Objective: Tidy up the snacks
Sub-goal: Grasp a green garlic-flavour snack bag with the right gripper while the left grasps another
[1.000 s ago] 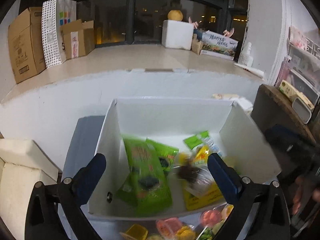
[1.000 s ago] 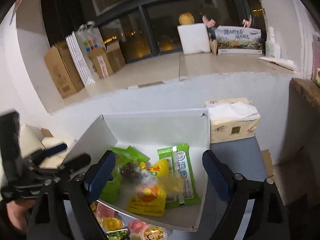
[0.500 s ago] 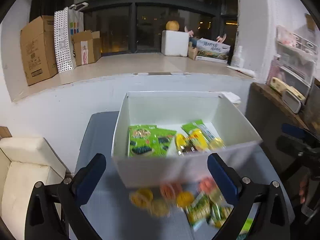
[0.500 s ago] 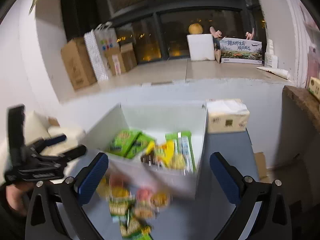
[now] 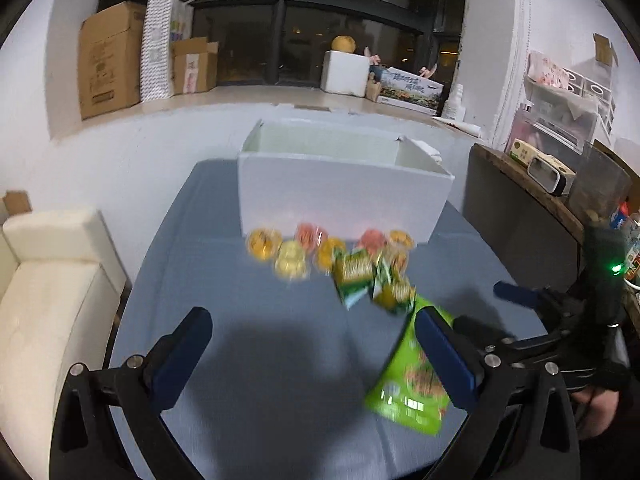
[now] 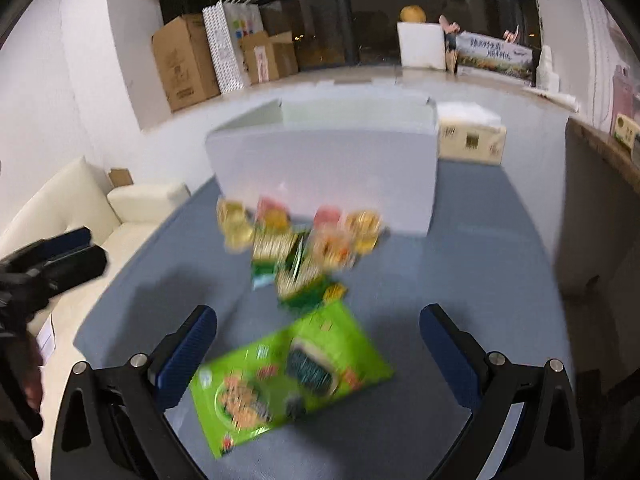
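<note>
I keep both the left gripper (image 5: 312,344) and the right gripper (image 6: 318,340) wide open and empty. The green packet (image 6: 288,376) lies flat on the blue tabletop (image 6: 480,264) before the white box (image 6: 328,168); I judge it light, soft, slippery, best pinched at one edge

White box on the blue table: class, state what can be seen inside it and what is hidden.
Only the pale inner walls of the white box show above its rim. Its front wall hides the floor and any contents. Jelly cups lie outside, in front.
</note>
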A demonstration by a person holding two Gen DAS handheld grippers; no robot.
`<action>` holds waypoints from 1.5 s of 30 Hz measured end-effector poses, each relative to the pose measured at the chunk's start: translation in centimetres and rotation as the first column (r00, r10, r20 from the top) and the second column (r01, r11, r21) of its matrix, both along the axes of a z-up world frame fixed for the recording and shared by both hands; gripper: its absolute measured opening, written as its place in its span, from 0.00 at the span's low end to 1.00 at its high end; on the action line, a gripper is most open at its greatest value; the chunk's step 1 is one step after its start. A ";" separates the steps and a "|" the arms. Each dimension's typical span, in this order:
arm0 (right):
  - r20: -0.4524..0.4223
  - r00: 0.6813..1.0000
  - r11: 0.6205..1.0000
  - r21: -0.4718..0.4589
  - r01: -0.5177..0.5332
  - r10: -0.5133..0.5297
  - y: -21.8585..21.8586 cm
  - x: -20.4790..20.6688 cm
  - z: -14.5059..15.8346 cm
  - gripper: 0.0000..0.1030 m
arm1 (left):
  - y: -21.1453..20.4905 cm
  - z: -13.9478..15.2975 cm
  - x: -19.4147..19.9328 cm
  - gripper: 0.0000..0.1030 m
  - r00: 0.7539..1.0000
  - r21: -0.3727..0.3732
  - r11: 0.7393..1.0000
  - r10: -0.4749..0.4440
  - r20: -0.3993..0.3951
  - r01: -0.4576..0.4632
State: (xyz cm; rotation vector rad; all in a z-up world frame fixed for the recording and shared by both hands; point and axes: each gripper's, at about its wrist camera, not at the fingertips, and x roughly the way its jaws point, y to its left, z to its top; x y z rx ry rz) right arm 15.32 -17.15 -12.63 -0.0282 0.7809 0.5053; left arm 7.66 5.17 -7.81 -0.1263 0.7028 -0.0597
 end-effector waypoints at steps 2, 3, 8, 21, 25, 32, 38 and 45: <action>-0.022 1.000 1.000 0.002 -0.003 0.003 0.4 -0.3 -0.8 1.00 | 0.2 -0.5 -1.0 1.00 1.000 -0.002 1.000 0.024 -0.009 -0.024; -0.020 1.000 1.000 -0.003 -0.007 0.007 0.5 -0.4 -0.8 1.00 | 0.3 -0.7 -1.2 1.00 0.999 -0.001 0.999 0.035 -0.017 -0.035; 0.005 1.000 1.000 0.010 -0.023 0.023 1.1 0.0 0.1 1.00 | 1.1 -1.5 -2.5 1.00 0.997 -0.048 0.997 0.065 -0.036 -0.066; -0.052 0.999 0.992 -0.127 -0.012 0.005 5.2 6.7 -3.0 1.00 | -0.4 -1.4 -4.7 1.00 0.995 -0.018 0.995 0.097 -0.009 -0.097; -0.078 0.997 0.990 -0.140 -0.027 0.016 5.5 7.6 -4.5 0.64 | -0.6 -1.5 -5.0 1.00 0.995 0.004 0.995 0.102 -0.004 -0.102; -0.057 0.998 0.998 -0.060 -0.006 0.003 4.1 7.3 -3.4 0.51 | -0.6 -2.0 -3.7 1.00 0.994 0.018 0.994 0.108 -0.028 -0.107; -0.006 1.000 0.999 0.049 0.006 -0.006 1.0 5.8 0.5 0.50 | -1.2 -2.7 0.0 1.00 0.995 0.008 0.997 0.080 -0.060 -0.080; 0.046 0.998 0.987 0.153 0.041 -0.049 -3.8 1.4 4.0 0.50 | -4.0 -3.9 7.1 1.00 0.994 0.054 0.998 0.019 -0.106 -0.014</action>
